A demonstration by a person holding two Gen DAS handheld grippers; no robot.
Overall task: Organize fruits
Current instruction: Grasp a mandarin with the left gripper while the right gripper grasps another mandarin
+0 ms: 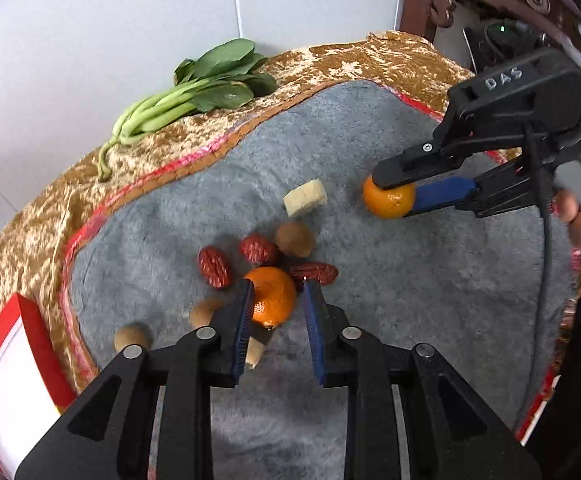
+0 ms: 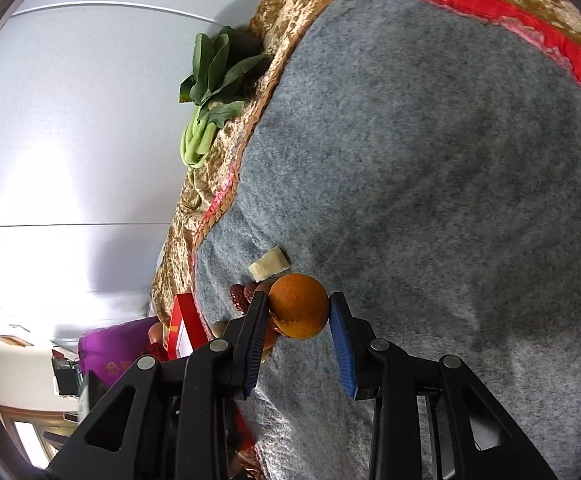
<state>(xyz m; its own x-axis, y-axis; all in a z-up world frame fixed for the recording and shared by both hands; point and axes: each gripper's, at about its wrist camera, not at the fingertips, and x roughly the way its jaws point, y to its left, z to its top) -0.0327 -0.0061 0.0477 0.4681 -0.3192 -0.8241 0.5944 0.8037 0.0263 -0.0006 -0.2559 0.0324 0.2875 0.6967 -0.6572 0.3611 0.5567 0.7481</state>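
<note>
The right claw is set around an orange on the grey mat, jaws just apart from it. The left claw is held open astride another orange.

Near orange: round, set beside the red dates on the grey mat.
Far orange: set apart, rightward.
Brown fruits: scattered around the cluster.
Pale chunk: located behind the cluster.

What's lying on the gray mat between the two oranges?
In the left wrist view, only bare gray mat separates the near orange from the far orange; a red date lies just beside that line.
</note>
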